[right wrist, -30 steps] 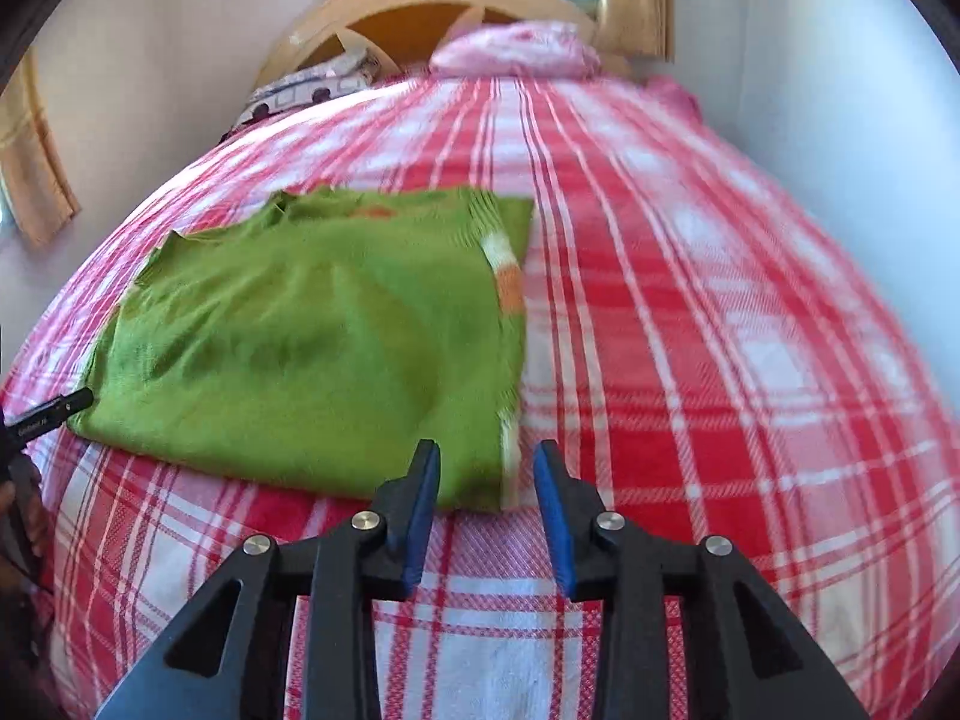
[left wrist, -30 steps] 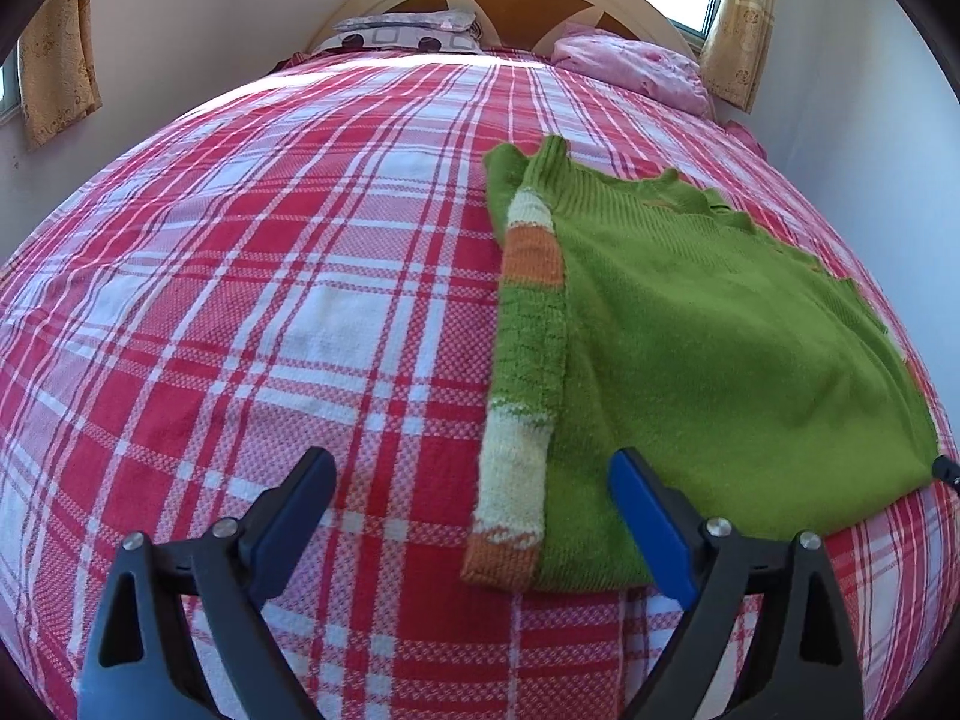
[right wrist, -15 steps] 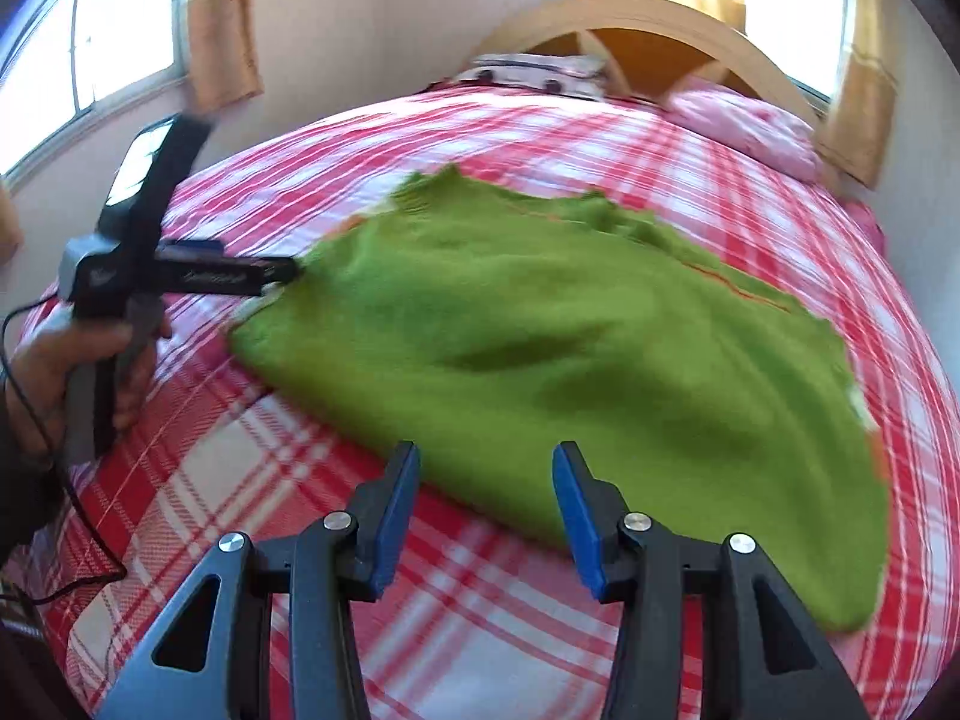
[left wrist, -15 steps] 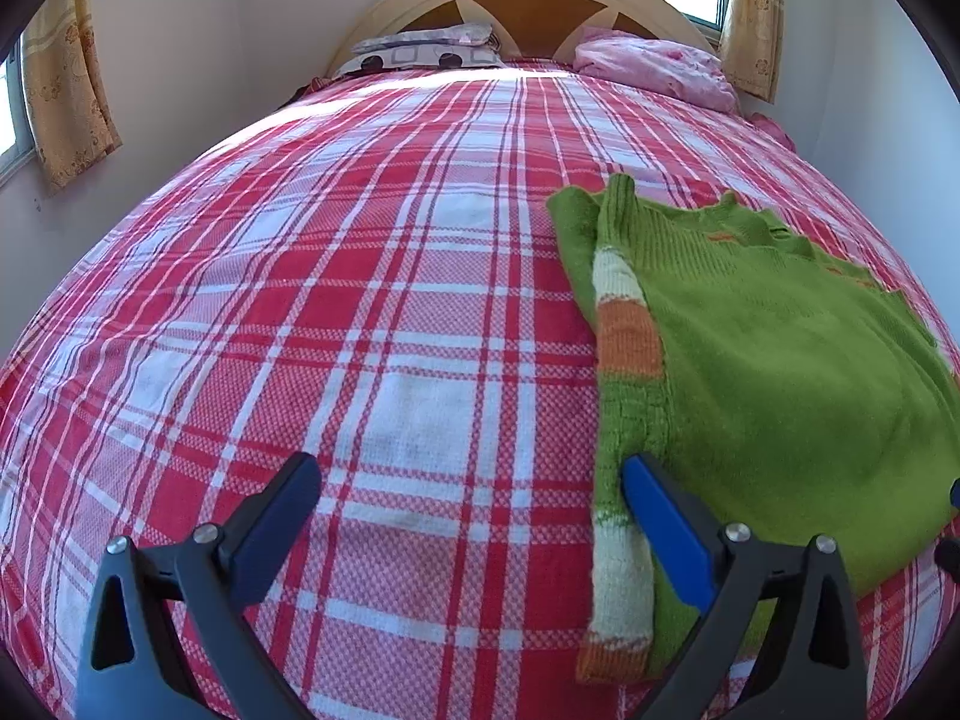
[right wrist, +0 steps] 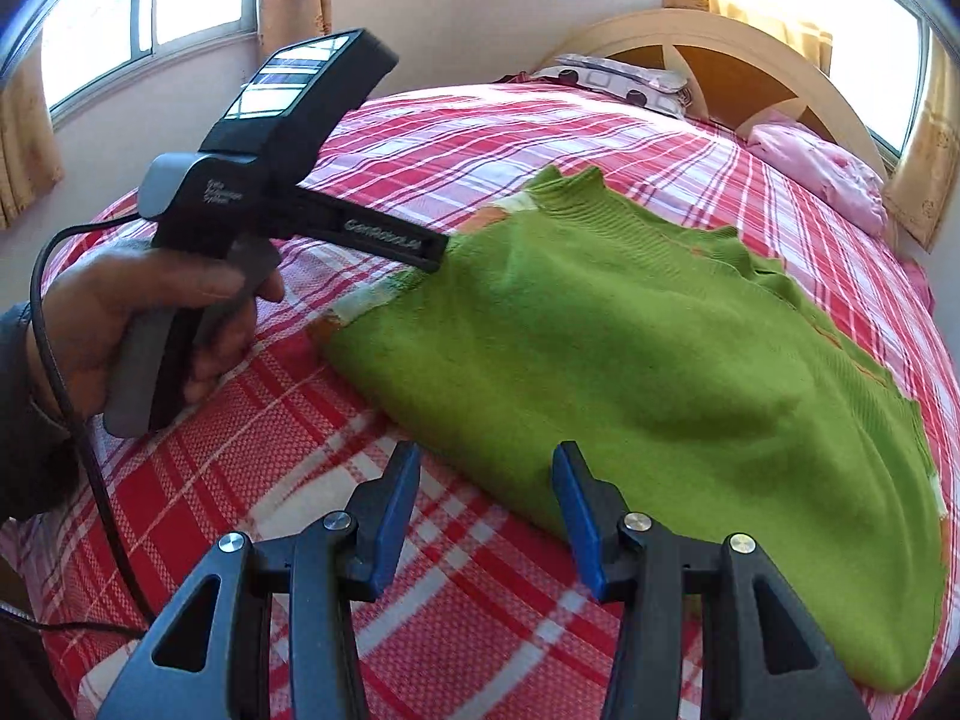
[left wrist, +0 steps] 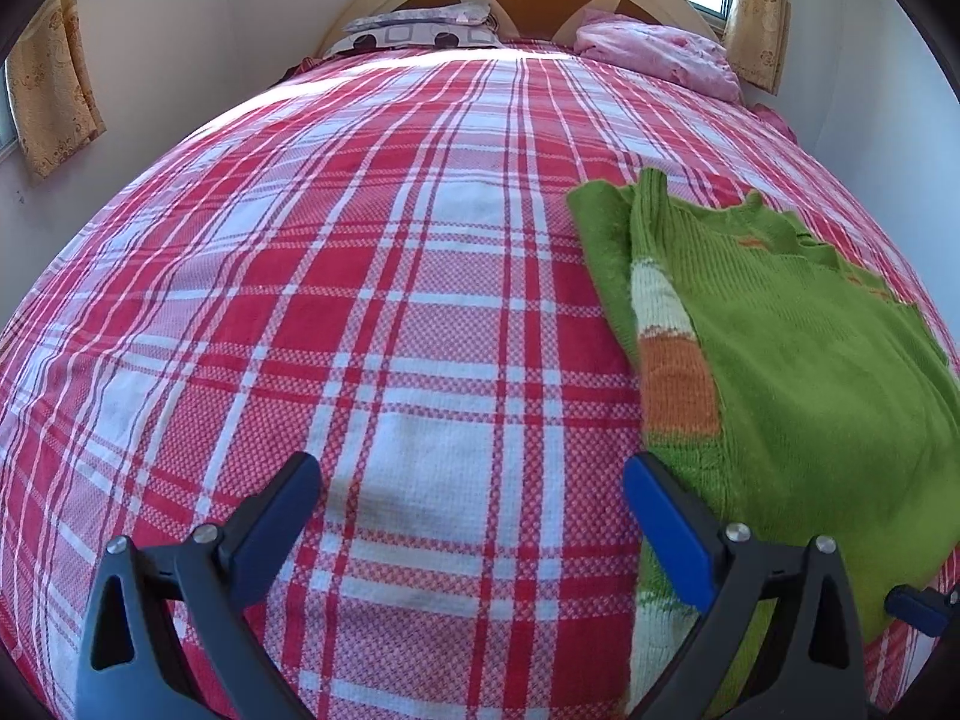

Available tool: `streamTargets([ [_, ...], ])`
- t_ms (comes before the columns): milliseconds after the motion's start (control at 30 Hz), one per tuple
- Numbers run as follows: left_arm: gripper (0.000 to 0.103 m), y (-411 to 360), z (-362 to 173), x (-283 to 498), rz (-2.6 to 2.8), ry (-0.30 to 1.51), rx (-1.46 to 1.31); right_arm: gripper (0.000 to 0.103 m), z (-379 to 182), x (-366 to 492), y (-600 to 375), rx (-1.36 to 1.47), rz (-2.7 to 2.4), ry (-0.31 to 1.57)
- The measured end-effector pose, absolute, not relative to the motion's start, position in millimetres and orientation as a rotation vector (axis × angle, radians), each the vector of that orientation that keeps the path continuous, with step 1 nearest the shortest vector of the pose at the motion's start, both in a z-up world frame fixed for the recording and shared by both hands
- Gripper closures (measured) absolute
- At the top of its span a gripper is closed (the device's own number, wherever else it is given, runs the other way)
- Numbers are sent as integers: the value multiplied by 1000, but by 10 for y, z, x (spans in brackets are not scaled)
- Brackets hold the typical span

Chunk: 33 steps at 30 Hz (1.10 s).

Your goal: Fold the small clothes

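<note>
Sweater (right wrist: 630, 360), fuzzy green knit, folded on plaid bedspread (left wrist: 360, 300); both grippers spread, empty.

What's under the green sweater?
The green sweater lies folded on the red plaid bedspread, with a striped sleeve tucked under its left edge. Anything else beneath it is covered.

One green sweater (right wrist: 630, 360), two pillows (left wrist: 420, 30) (left wrist: 660, 54), two claws (left wrist: 468, 510) (right wrist: 486, 498)
</note>
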<state>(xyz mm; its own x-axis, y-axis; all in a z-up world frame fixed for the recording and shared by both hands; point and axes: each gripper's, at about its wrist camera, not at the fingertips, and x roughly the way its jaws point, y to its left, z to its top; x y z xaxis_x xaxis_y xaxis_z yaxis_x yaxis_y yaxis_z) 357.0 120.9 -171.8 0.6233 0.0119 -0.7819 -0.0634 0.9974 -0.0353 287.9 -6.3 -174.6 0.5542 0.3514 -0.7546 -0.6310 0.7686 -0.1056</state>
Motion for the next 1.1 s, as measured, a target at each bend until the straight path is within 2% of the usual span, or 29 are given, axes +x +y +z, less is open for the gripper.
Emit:
streamTargets([
  [467, 0, 1221, -1666, 4071, -205, 840, -218, 55, -1839, 2887, 443, -491, 639, 761],
  [667, 4, 1145, -1663, 4275, -298, 836, -247, 55, -1915, 2926, 610, -541, 617, 764],
  [933, 19, 1044, -1671, 4513, -383, 840, -275, 55, -1941, 2966, 693, -538, 591, 754],
  [1000, 34, 1060, -1686, 4562, -401, 846, -295, 55, -1941, 2988, 703, -527, 589, 760],
  [1100, 45, 1101, -1711, 4596, -398, 856, -321, 55, -1951, 3010, 698, -522, 589, 761],
])
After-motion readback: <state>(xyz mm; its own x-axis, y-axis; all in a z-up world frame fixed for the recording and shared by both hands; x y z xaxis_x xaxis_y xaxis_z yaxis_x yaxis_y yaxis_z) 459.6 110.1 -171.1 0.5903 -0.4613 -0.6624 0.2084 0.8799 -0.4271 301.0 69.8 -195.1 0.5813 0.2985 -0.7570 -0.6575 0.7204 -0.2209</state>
